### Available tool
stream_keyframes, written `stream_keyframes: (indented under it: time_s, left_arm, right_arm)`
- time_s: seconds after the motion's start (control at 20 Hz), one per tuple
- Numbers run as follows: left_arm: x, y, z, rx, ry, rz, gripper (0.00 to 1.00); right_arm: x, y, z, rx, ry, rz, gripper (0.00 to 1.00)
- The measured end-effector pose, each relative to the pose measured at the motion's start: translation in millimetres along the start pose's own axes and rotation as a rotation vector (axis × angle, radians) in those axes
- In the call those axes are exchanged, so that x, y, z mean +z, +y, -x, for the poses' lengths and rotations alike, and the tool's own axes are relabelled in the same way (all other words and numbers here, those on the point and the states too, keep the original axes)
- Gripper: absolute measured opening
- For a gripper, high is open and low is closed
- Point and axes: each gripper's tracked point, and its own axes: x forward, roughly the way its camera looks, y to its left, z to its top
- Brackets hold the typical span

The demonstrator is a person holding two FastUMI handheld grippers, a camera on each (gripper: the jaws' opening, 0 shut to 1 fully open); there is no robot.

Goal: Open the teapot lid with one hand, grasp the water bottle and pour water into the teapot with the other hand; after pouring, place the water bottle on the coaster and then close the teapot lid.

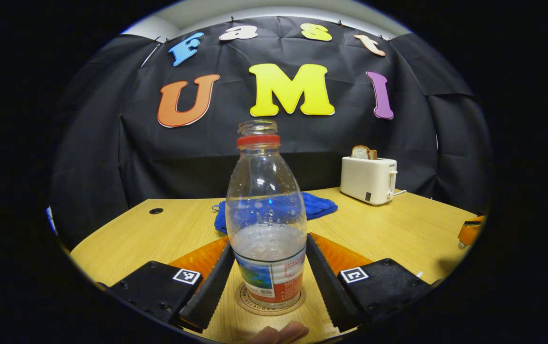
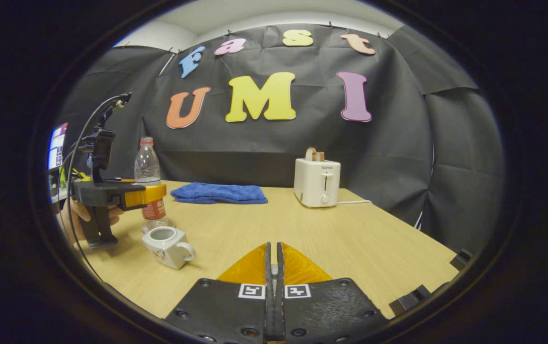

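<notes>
A clear water bottle (image 1: 265,210) with a red neck ring and no cap stands upright on a round coaster (image 1: 245,301), about half full. My left gripper (image 1: 270,241) has a finger against each side of it. The right gripper view shows the same bottle (image 2: 147,167) inside the left gripper (image 2: 152,195), held by a hand (image 2: 76,215). A white teapot (image 2: 166,246) sits just in front of it, its top uncovered. My right gripper (image 2: 272,246) is shut over the table, with a pale sliver pinched between its fingers, apparently the lid; most of it is hidden.
A white toaster (image 2: 317,181) with bread in it stands at the back of the wooden table (image 2: 360,239). A folded blue cloth (image 2: 219,193) lies behind the bottle. A screen (image 2: 57,145) shows at the far left.
</notes>
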Motion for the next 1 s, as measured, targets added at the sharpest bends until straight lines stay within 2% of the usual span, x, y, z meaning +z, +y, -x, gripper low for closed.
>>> stream_keyframes:
  time_s: [0.35, 0.7, 0.75, 0.8, 0.85, 1.0]
  left_arm:
    - [-8.0, -2.4, 24.9, -0.034, 0.011, 0.015, 0.93]
    - [-19.0, 29.2, 74.1, 0.11, 0.022, -0.044, 0.94]
    - [-20.4, 28.8, 81.6, 0.115, 0.032, -0.032, 0.93]
    - [-20.4, 28.4, 91.0, 0.12, 0.039, -0.019, 0.99]
    - [-16.8, 27.3, 100.0, 0.124, 0.037, 0.0, 0.93]
    - [2.0, 19.8, 125.8, 0.108, 0.002, 0.043, 0.93]
  right_arm:
    - [2.8, 10.3, 4.5, 0.011, -0.015, 0.014, 0.0]
    - [-2.0, 35.3, 14.2, 0.053, 0.005, 0.065, 0.0]
    - [-2.9, 40.6, 16.3, 0.064, 0.014, 0.063, 0.0]
    - [-2.8, 47.1, 18.0, 0.077, 0.021, 0.061, 0.0]
    - [-1.5, 53.7, 17.3, 0.093, 0.025, 0.069, 0.0]
    - [3.7, 63.4, 12.0, 0.09, 0.027, 0.076, 0.0]
